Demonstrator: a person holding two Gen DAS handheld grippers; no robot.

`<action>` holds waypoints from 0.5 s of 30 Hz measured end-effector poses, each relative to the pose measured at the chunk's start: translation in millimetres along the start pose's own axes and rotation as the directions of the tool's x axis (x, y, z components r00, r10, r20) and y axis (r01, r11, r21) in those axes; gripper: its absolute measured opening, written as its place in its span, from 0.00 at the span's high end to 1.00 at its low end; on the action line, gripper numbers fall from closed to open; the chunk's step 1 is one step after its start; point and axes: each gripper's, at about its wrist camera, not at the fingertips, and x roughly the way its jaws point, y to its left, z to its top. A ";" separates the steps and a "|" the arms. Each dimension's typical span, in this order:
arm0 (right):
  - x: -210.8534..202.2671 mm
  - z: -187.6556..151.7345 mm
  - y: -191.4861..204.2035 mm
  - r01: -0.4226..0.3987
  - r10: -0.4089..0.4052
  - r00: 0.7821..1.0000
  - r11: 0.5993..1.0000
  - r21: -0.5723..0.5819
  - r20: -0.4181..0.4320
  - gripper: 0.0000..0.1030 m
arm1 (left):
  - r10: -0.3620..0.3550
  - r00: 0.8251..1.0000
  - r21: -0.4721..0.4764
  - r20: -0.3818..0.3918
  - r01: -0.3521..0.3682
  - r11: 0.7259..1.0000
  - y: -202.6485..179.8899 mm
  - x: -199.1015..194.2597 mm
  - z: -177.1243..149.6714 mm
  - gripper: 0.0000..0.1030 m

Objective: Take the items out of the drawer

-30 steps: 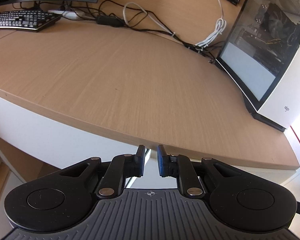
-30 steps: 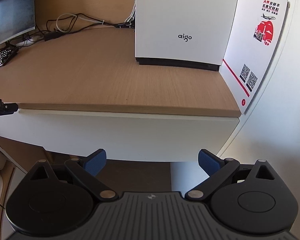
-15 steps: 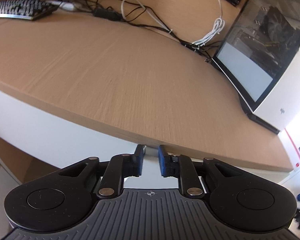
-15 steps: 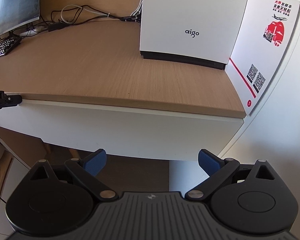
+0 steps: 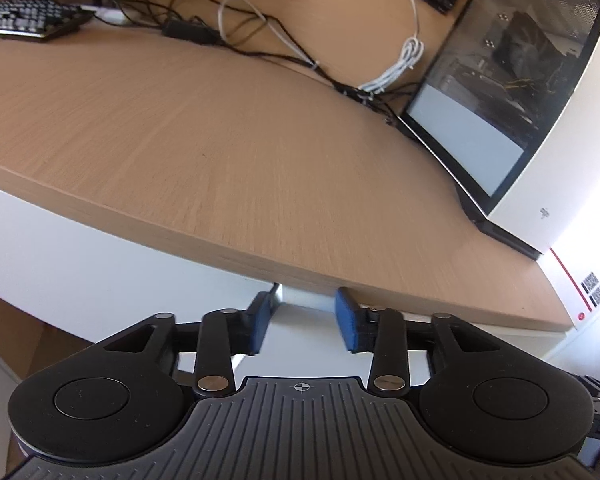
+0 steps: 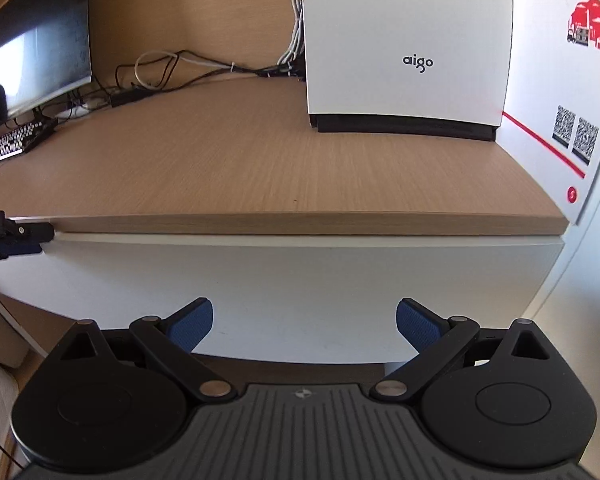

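Observation:
A white drawer front (image 6: 300, 276) runs under the edge of the wooden desk top (image 6: 260, 168), and the drawer stands closed with no items showing. My left gripper (image 5: 305, 305) points at the top lip of that white drawer front (image 5: 80, 256), just below the desk edge (image 5: 260, 264). Its jaws are opening, with only the white panel behind the gap and nothing pressed between the pads. In the right wrist view the left gripper's fingertips (image 6: 20, 236) sit against the drawer's top edge at far left. My right gripper (image 6: 304, 314) is open wide before the drawer front, holding nothing.
A white computer case (image 6: 404, 40) stands on the desk at the right, its glass side (image 5: 512, 80) facing left. A white printed board (image 6: 560, 92) leans beside it. Cables (image 5: 260, 40), a keyboard (image 5: 24, 20) and a monitor (image 6: 36, 44) lie at the back left.
The left gripper's blue pads have spread apart from nearly touching. The right gripper has sunk, so the drawer front fills more of its view.

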 end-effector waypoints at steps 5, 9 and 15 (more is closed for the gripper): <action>-1.1 -3.0 7.6 0.012 -0.013 0.998 1.000 0.013 0.063 0.04 | -0.036 0.999 -0.021 0.019 0.036 0.999 6.4 1.1 -4.8 0.58; 0.3 -0.8 13.7 0.029 -0.029 0.997 1.000 0.002 0.071 0.04 | -0.028 0.999 0.041 0.032 0.027 0.999 -0.5 0.4 -8.0 0.52; 1.3 -9.8 8.0 0.054 -0.055 0.996 0.998 0.013 0.064 0.04 | -0.020 0.999 0.116 0.032 0.016 0.993 -7.5 0.5 -11.1 0.53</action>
